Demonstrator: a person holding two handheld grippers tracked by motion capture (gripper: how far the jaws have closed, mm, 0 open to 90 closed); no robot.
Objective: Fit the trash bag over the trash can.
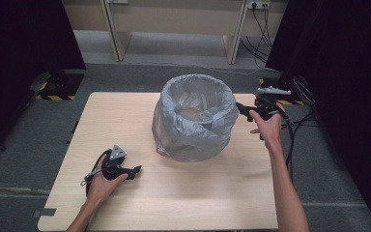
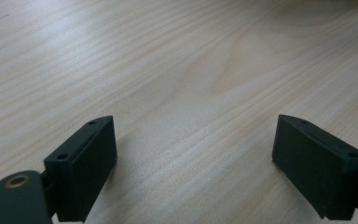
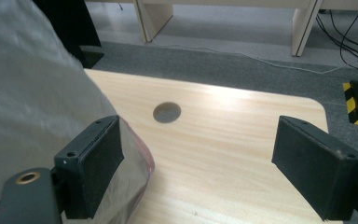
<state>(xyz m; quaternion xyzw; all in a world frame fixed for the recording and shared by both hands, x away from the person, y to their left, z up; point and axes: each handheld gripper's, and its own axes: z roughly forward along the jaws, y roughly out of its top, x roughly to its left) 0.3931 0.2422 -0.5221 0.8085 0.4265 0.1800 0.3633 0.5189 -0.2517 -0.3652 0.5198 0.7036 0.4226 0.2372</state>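
A bin point(image 1: 195, 118) lined with a grey bag point(image 1: 174, 113) stands at the middle of the desk point(image 1: 183, 203). The left hand-held gripper point(image 1: 136, 170) rests low on the desk, jaws apart. The right hand-held gripper point(image 1: 241, 110) hangs just beside the bag, jaws apart, holding nothing.

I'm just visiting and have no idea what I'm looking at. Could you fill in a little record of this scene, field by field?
Setting: wooden table in a room with grey carpet
Main object: bin lined with a grey plastic bag, standing on the table
Left gripper: low over the table near its front left, jaws open, holding nothing
Right gripper: beside the bin's right side, jaws open, holding nothing
Table detail: round hole in the tabletop
Bin contents: unclear
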